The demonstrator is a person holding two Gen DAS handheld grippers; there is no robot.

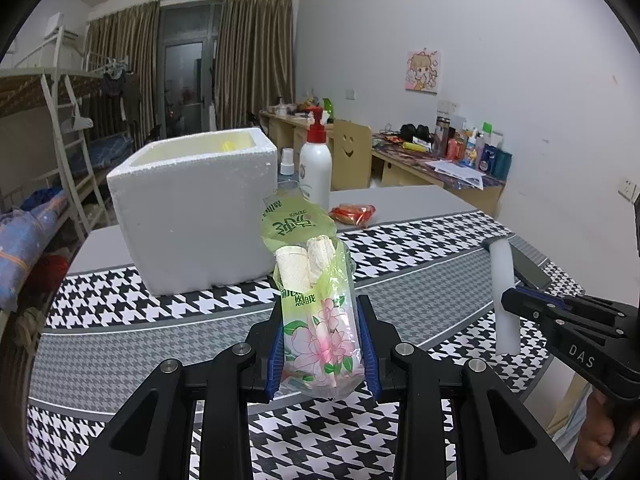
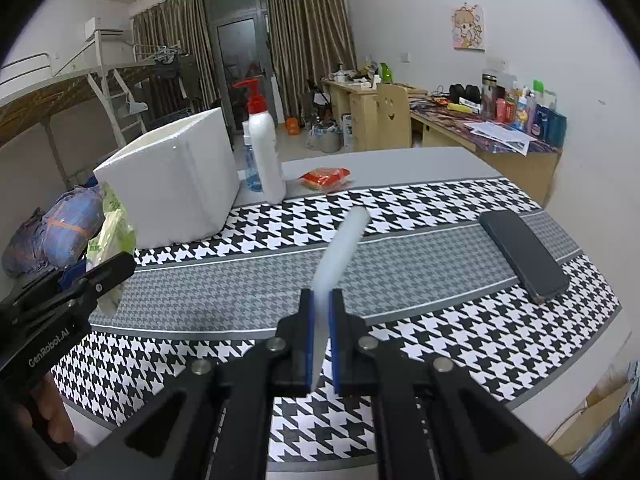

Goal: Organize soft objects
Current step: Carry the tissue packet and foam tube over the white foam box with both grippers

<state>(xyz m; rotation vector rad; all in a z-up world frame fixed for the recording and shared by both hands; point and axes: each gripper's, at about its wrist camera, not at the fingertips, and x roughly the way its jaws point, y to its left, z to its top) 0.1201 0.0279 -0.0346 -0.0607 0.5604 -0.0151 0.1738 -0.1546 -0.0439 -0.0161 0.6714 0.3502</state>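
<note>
Soft objects are mid-sort, by my reading: two are held up in the air and neither has gone into the foam box [image 1: 192,208] yet. That white box stands open on the houndstooth cloth of the desk [image 2: 400,216], and something yellow shows low inside it at the far wall, too small to name. A red snack packet [image 2: 326,178] lies on the grey part of the desk beyond the cloth, so at least that one may be left to collect, if it counts as soft.

Left gripper [image 1: 322,354] is clenched on a tissue pack [image 1: 316,300], a green floral plastic bag with paper rolls showing through it; the blue pads press both sides of the lower half, and the bag stands upright just in front of the box's near corner, lifted off the cloth. Right gripper [image 2: 320,344] is closed narrowly on a white foam strip [image 2: 340,248], gripped near one end so the rest sticks out forward and tilts to the right, above the grey band of the cloth.

A pump bottle [image 2: 264,152] stands beside the box, and a dark phone [image 2: 522,256] lies flat to the right; both are hard things and look untouched
</note>
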